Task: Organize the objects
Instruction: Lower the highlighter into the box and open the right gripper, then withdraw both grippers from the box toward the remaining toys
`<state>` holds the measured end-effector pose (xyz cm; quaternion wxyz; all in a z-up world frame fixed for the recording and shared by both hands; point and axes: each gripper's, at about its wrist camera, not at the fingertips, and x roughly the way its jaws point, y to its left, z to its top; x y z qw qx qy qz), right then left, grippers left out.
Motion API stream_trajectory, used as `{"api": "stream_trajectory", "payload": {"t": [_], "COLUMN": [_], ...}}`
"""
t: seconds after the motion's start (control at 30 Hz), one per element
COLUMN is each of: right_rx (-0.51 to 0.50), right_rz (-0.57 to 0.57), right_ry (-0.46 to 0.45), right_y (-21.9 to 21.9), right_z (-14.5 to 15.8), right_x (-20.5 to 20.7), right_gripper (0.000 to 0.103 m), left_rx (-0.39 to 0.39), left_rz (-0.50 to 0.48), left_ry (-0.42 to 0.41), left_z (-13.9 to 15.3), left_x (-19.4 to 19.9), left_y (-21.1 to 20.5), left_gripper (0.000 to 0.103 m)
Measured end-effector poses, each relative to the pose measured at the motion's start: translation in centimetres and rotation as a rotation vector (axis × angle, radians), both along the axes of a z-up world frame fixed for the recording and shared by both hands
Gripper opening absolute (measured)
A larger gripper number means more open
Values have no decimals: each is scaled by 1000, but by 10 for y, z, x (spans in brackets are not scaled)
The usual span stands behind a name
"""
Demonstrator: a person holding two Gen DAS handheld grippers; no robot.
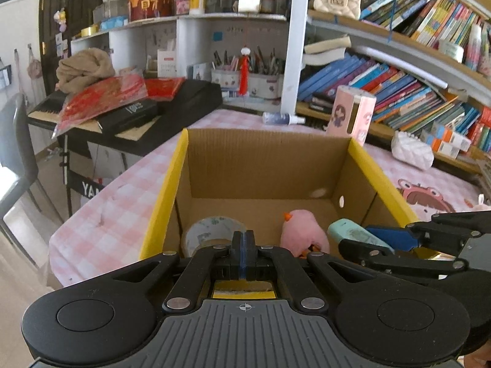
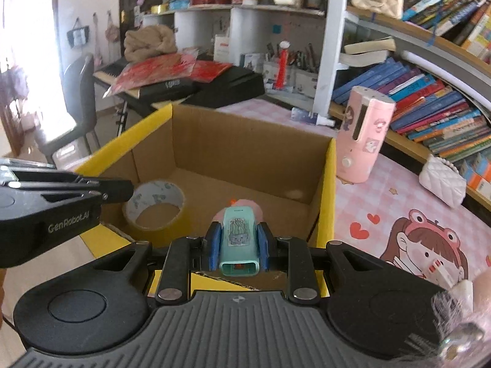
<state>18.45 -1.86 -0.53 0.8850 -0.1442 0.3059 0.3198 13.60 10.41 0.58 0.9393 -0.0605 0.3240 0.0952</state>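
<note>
An open cardboard box (image 1: 264,165) with yellow flaps stands on the pink checked table; it also shows in the right wrist view (image 2: 245,150). Inside lie a tape roll (image 1: 211,233) (image 2: 156,205) and a pink chick toy (image 1: 302,230). My left gripper (image 1: 243,242) is shut and empty above the box's near edge. My right gripper (image 2: 237,242) is shut on a small teal case (image 2: 238,242) with a cactus picture, held over the box's near right part; the case also shows in the left wrist view (image 1: 356,233).
A pink cartoon device (image 2: 365,135) stands right of the box, with a white quilted pouch (image 2: 442,181) beyond it. A spray bottle (image 1: 282,118) lies behind the box. Bookshelves fill the right side. A keyboard with red packets (image 1: 122,101) stands at the left.
</note>
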Motion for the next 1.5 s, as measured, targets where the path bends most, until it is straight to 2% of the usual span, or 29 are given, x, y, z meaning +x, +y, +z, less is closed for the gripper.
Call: {"api": "stream_trajectory", "payload": {"t": [0.37,0.63,0.77,0.8,0.87,0.93,1.03,1.27,1.5], "right_rx": [-20,-15,-8,-6,1,8,17,44,79], "right_rz": [49,55,40,35,20,11,5,-34,-93], "right_ry": [20,30,28,30,29,20,0,-47,-89], "right_y": [6,6,4,4,2,1,0,-7,-26], "right_z": [-12,-12,-11,-11,-9,-7,-2,10,23], "right_x": [18,18,17,16,14,10,3,-19,-46], "right_gripper": [23,24,24,24,24,24,25,28,32], "left_rx": [17,15,14,17,24,27,33,46,49], "left_rz": [9,8,10,13,13,14,9,7,3], "left_ry": [58,55,41,36,24,12,-9,-58,-89], "left_z": [-13,-13,-10,-9,-7,-5,-2,8,15], "left_x": [17,18,13,12,9,5,-3,-27,-54], "left_y": [-3,-4,-3,-3,-4,-4,-5,-5,-3], "left_gripper": [0,0,5,7,21,28,32,53,62]}}
